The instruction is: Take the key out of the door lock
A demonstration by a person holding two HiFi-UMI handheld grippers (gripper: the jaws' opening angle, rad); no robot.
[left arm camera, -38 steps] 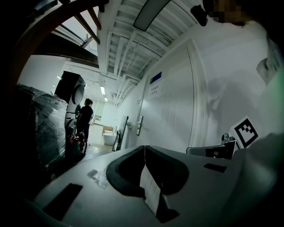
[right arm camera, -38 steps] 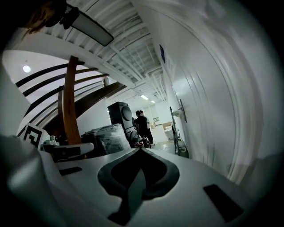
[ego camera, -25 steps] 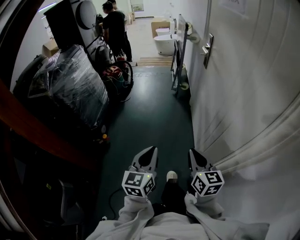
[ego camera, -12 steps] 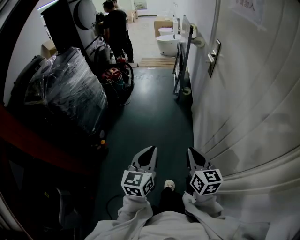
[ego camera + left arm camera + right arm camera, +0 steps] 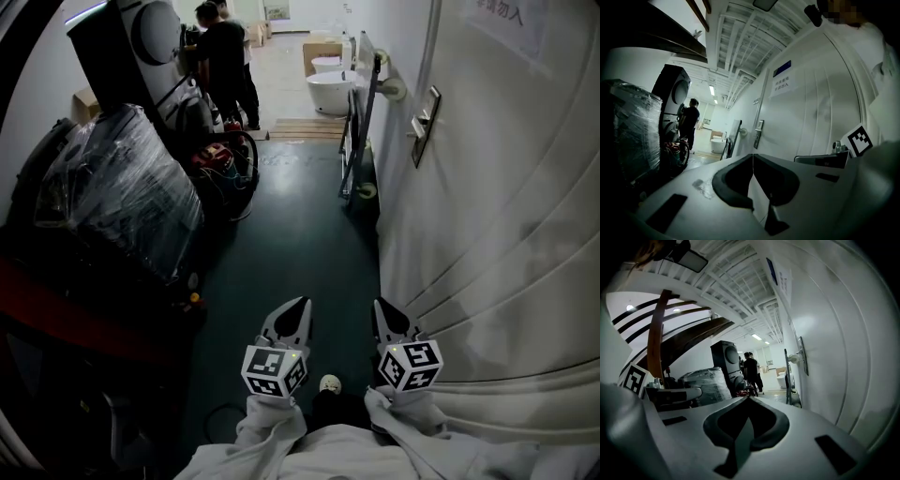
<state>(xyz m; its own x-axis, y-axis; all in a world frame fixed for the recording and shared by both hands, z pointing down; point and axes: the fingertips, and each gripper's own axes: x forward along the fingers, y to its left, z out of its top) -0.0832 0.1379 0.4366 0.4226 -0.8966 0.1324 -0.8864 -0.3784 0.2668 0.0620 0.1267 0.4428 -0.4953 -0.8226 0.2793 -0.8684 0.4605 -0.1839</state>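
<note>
Closed tight on nothing: left tool (image 5: 301, 304) and right tool (image 5: 379, 306), side by side, low over the dark floor (image 5: 300, 225). Ahead on the right, white door (image 5: 487, 206) with its handle plate (image 5: 424, 124), well apart from both tools. Key too small to make out there. Farther off, a person (image 5: 223, 56).

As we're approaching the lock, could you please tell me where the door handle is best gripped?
Probably its lever, which juts from the upright plate into the corridor: come from the corridor side, pinching it from above and below. No key can be made out from here.
</note>
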